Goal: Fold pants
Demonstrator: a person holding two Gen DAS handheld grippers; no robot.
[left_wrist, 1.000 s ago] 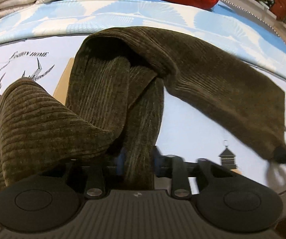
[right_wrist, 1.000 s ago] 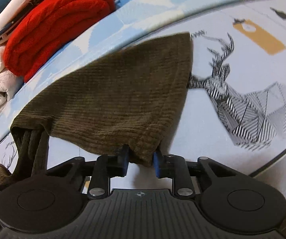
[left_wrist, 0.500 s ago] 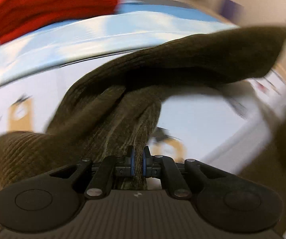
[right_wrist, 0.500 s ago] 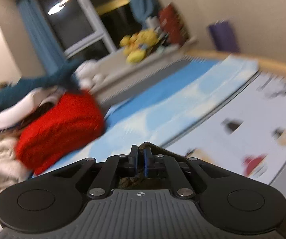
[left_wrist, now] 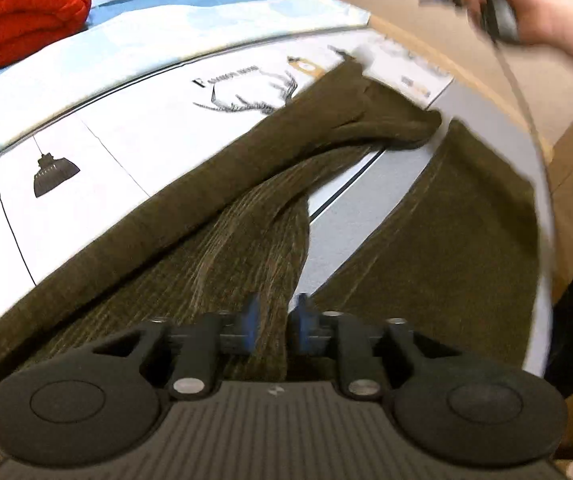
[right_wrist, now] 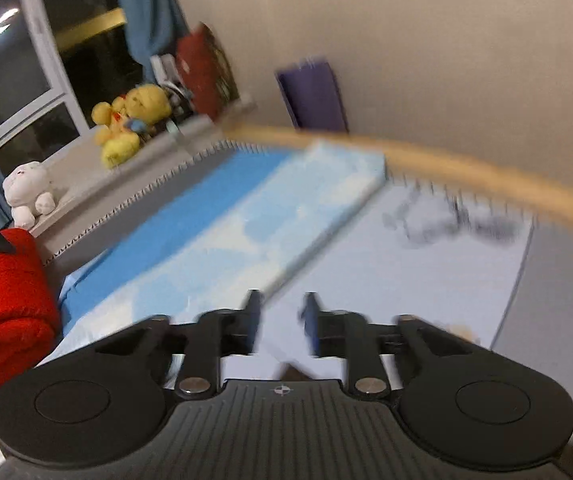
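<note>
Pants (left_wrist: 246, 216) sprawl toward our bed's (left_wrist: 134, 136) far corner; left gripper (left_wrist: 273, 320) pinches them, right gripper (right_wrist: 282, 320) gapes empty.

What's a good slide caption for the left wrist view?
Left claw grips dark olive corduroy pants spread across the deer-print bedsheet.

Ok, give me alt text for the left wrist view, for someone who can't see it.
The left hand-held gripper has its blue fingertips around a fold of dark olive corduroy pants, which stretch away across a printed bedsheet. A red blanket sits at top left; a hand with the other gripper is at top right.
</note>
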